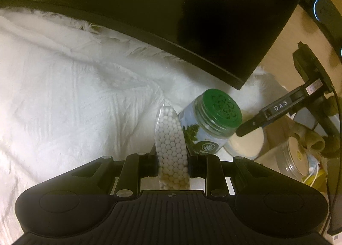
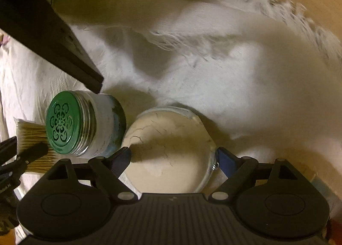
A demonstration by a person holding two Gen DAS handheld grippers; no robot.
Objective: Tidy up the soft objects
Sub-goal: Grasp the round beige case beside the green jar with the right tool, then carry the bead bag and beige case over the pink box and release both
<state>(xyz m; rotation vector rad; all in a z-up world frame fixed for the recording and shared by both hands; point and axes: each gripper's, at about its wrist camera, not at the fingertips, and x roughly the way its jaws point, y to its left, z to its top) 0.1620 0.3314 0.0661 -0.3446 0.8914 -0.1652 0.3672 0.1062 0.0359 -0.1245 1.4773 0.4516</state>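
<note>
The left tongs (image 1: pixel 172 159) are clamped on a bag of cotton swabs (image 1: pixel 172 148), just beside the green-lidded jar (image 1: pixel 210 123). The right tongs (image 2: pixel 173 157) stand apart around a round white container (image 2: pixel 168 151); the dark monitor edge (image 2: pixel 53 48) is close.

One green-lidded jar (image 1: pixel 210 125) on the white fluffy cloth (image 1: pixel 64 95), one clear packet of cotton swabs (image 1: pixel 172 148) just left of it, and one round cream-topped tub (image 2: pixel 168 151) on its right. That's three containers on a single cloth, plus one dark monitor (image 1: pixel 171 20) at the far side.
</note>
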